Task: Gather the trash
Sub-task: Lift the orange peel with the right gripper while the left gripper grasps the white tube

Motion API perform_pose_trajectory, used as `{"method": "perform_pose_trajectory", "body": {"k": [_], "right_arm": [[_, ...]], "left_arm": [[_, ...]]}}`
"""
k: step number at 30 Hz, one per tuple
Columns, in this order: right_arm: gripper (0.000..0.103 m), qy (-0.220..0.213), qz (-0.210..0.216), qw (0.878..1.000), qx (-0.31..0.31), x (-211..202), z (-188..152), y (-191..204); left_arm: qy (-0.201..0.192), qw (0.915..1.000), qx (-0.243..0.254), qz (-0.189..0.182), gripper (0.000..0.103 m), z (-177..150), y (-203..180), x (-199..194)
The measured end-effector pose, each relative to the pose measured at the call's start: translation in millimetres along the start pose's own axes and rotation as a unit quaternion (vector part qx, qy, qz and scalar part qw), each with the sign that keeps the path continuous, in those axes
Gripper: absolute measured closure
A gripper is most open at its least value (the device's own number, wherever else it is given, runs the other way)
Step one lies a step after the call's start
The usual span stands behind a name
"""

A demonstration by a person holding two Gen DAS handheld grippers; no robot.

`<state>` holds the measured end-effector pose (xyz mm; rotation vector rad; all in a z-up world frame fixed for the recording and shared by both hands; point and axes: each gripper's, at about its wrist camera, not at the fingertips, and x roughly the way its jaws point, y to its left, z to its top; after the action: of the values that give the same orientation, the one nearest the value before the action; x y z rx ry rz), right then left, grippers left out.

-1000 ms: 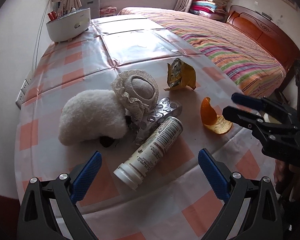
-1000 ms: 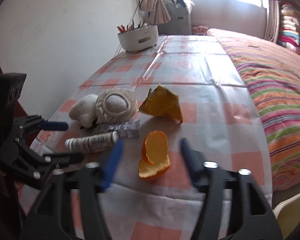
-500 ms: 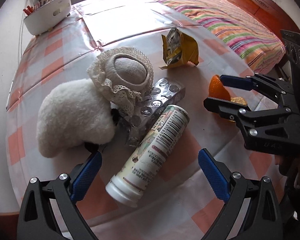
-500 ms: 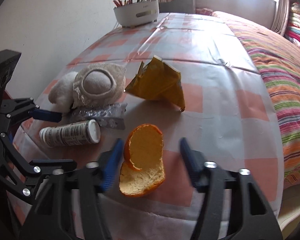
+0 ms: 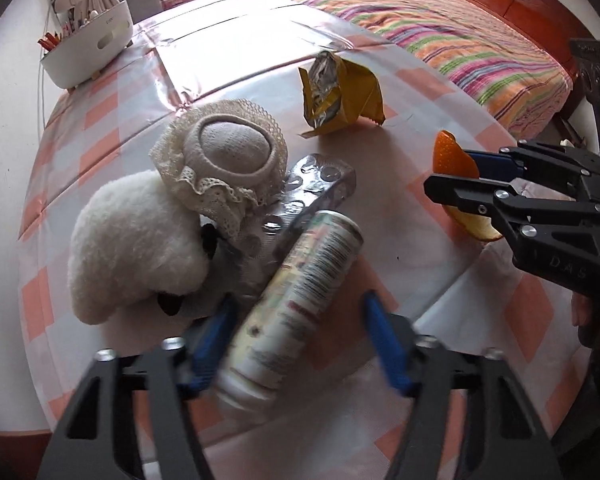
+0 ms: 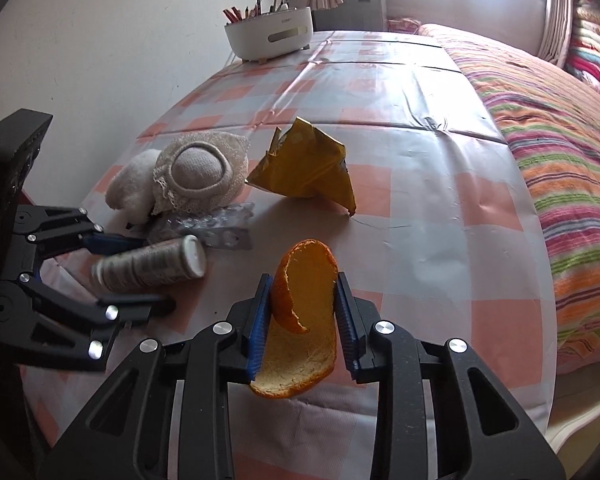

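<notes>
A white printed tube point(image 5: 300, 288) lies on the checked tablecloth point(image 5: 240, 52) between the jaws of my left gripper point(image 5: 300, 344). Those jaws are closing; the left pad is at the tube, the right pad still stands off it. My right gripper point(image 6: 303, 320) is closing on an orange peel point(image 6: 304, 280), and both blue pads press its sides. From the left wrist view the right gripper point(image 5: 452, 172) and the peel point(image 5: 446, 152) are at the right. A silver blister pack point(image 5: 316, 184) lies against the tube. A torn yellow wrapper point(image 6: 304, 168) sits farther back.
A white plush toy point(image 5: 140, 240) with a lace hat point(image 5: 224, 156) lies left of the tube and touches the blister pack. A white pen holder point(image 6: 272, 36) stands at the table's far end. A striped bed point(image 6: 560, 120) runs along the right edge.
Both grippers came down closer to the table. The left jaws narrowed around the tube, which shifted. The right jaws closed from wide onto the orange peel.
</notes>
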<state>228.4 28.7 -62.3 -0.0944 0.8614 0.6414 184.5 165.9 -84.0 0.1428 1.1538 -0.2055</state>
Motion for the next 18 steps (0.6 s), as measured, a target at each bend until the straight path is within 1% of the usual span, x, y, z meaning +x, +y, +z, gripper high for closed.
{"method": "perform_pose_trajectory", "body": {"k": [4, 11, 14, 18], "right_arm": [[0.074, -0.021, 0.004, 1.000, 0.005, -14, 1, 4], [0.074, -0.059, 0.011, 0.998, 0.008, -40, 1, 10], [0.074, -0.075, 0.013, 0.997, 0.008, -53, -3, 12], [0.074, -0.087, 0.013, 0.996, 0.011, -65, -8, 6]], "left_arm": [[-0.006, 1.0000, 0.000, 0.001, 0.067, -1, -3, -1], [-0.016, 0.9998, 0.007, 0.011, 0.071, -6, -16, -8], [-0.030, 0.9995, 0.002, 0.007, 0.072, -7, -20, -16], [-0.051, 0.9986, -0.011, -0.010, 0.073, -5, -25, -27]]}}
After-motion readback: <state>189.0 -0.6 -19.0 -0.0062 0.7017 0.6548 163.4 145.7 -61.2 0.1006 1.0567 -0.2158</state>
